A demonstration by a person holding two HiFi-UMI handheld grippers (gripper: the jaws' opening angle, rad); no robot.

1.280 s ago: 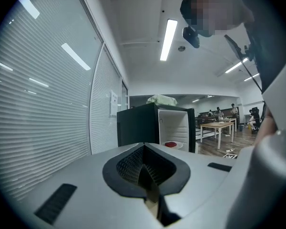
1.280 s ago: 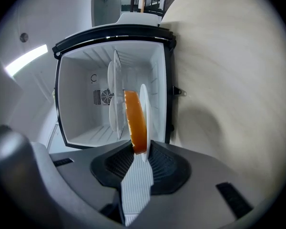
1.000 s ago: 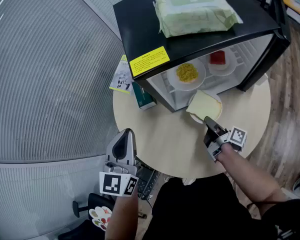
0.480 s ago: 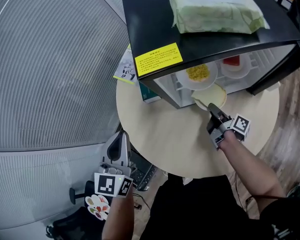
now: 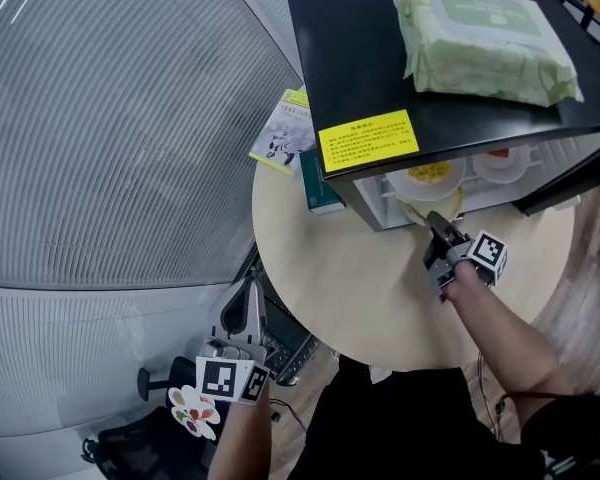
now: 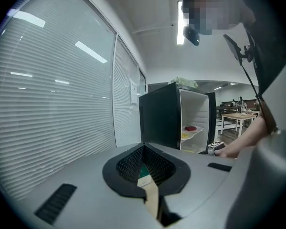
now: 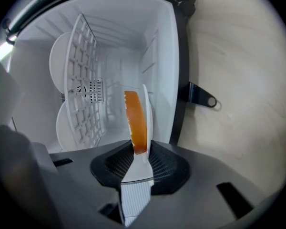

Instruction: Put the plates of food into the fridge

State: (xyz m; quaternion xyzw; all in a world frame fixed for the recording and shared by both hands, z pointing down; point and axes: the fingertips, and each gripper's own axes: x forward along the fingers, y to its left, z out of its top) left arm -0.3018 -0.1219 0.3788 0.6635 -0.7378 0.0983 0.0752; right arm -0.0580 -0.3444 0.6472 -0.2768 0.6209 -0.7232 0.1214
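Observation:
The black mini fridge (image 5: 430, 78) stands open on the round table (image 5: 360, 278). On its wire shelf (image 7: 83, 94) sit a plate of yellow food (image 5: 430, 175) and a plate of red food (image 5: 500, 163). My right gripper (image 5: 435, 226) is shut on the rim of a white plate (image 7: 146, 113) carrying a slice of toast (image 7: 135, 120), seen edge-on. That plate (image 5: 428, 208) is at the fridge's mouth, under the shelf. My left gripper (image 5: 242, 313) hangs beyond the table's near-left edge, jaws together (image 6: 144, 151) with nothing in them.
A pack of wet wipes (image 5: 485, 43) lies on the fridge top. A green box (image 5: 320, 193) and a leaflet (image 5: 285, 138) rest on the table left of the fridge. The fridge door (image 5: 575, 183) stands open to the right, with a hinge bracket (image 7: 200, 95) at its bottom corner.
My right gripper has carried the toast plate forward from the table into the fridge opening below the shelf. The left gripper has drifted back, away from the table edge.

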